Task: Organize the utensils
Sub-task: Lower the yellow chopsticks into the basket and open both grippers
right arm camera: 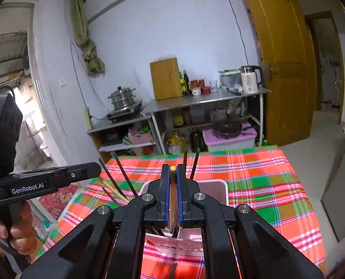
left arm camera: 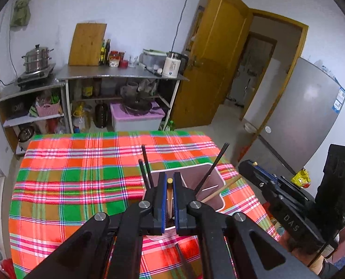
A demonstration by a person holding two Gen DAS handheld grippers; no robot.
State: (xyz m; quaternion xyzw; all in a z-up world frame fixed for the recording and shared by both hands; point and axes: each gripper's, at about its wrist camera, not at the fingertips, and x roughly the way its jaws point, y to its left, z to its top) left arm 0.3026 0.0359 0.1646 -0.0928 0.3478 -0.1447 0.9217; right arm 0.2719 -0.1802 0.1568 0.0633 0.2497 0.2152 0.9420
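Tablecloth [left arm camera: 79, 162] in red, green and orange plaid covers our table, and the white utensil holder [left arm camera: 215, 174] stands on it near the front edge. Black chopsticks [left arm camera: 146, 167] lean inside the holder. We clamp a pale wooden chopstick [left arm camera: 170, 193] upright in our left gripper [left arm camera: 170, 181] over the holder, and another wooden chopstick [right arm camera: 173, 200] in our right gripper [right arm camera: 173, 174]

Plaid tablecloth [left arm camera: 79, 186], steel steamer pot [left arm camera: 37, 58], wooden cutting board [left arm camera: 87, 44], white kettle [right arm camera: 249, 82], yellow door [right arm camera: 286, 65]
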